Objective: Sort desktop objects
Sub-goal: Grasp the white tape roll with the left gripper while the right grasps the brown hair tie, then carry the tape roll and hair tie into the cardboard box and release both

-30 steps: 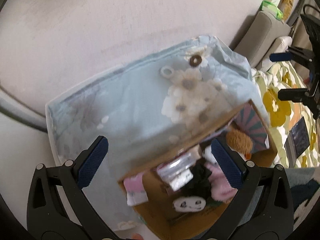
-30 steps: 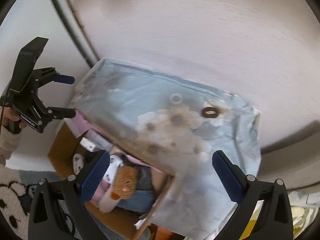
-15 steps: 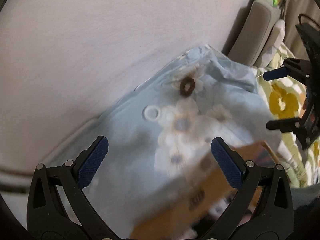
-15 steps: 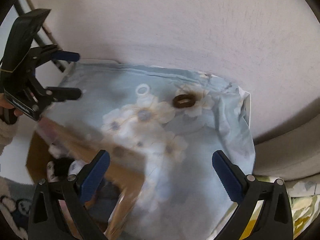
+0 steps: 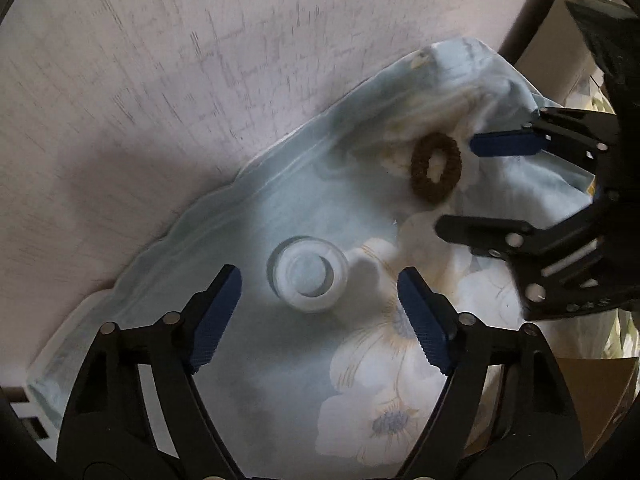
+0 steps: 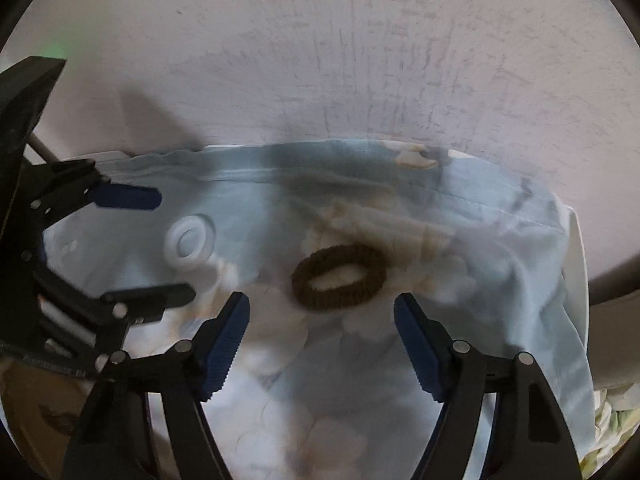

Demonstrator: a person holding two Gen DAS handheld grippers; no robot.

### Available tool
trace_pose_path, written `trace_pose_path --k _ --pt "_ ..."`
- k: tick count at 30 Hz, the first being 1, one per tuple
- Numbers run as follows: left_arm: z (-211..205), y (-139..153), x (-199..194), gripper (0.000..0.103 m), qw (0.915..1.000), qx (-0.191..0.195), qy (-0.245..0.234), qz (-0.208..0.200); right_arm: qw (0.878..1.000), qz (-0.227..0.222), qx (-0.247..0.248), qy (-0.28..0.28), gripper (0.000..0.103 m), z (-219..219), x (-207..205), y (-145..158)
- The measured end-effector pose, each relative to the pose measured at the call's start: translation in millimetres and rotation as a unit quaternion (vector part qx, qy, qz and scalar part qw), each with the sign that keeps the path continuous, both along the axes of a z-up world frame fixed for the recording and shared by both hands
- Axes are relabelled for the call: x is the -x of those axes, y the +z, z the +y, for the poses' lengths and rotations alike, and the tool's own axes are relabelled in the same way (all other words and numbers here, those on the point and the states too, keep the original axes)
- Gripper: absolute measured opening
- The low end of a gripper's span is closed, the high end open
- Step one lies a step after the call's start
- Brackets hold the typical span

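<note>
- Left gripper (image 5: 320, 316): occupying the bottom centre of the left wrist view, its jaws are standing wide apart and gripping nothing. The blue pads (image 5: 216, 320) are flanking open cloth just below the tape roll.
- Right gripper (image 6: 322, 346): occupying the bottom centre of the right wrist view, its jaws are likewise spread and empty. In the left wrist view it is entering from the right edge, with one finger just beside the hair tie.
- Tape roll (image 5: 307, 276): a white ring is lying flat on the cloth at the centre of the left wrist view, just ahead of the left gripper and not touching it.
- Hair tie (image 6: 339, 276): a brown elastic loop is lying flat at the centre of the right wrist view, just beyond the right gripper's fingertips, on a printed flower.
- Floral cloth (image 5: 280, 208): a light blue sheet is covering the desk and wrinkling toward the upper right of the left wrist view.
- Wall (image 6: 320, 60): a pale surface is filling the top of both views, behind the cloth.
- Risk, as judged: closing on either flat item is likely to pinch cloth along with it, dragging the sheet and displacing the other item.
- Risk, as judged: the soft hair tie may be collapsing and slipping from between the pads; the two grippers are working close together and may collide.
</note>
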State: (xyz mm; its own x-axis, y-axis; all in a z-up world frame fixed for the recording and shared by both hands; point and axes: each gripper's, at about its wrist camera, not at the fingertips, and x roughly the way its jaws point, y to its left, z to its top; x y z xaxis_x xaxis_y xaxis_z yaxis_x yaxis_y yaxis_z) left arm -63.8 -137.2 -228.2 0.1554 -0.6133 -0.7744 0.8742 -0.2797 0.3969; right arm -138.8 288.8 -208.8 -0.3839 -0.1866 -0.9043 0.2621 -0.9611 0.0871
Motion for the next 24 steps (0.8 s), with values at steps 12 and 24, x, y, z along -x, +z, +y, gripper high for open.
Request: trace_pose_path --k 12,24 --pt "0.3 -7.8 -11.9 0.04 0.9994 0.017 -0.03 -0.004 1.0 0.017 -0.021 0.0 0.016 3.2 2.0 2.2" --pt "21.9 4.7 -16.8 0.04 0.9987 0.026 -0.043 0.009 1.0 0.004 0.026 -0.013 0.016 27.1 -31.9 28.6"
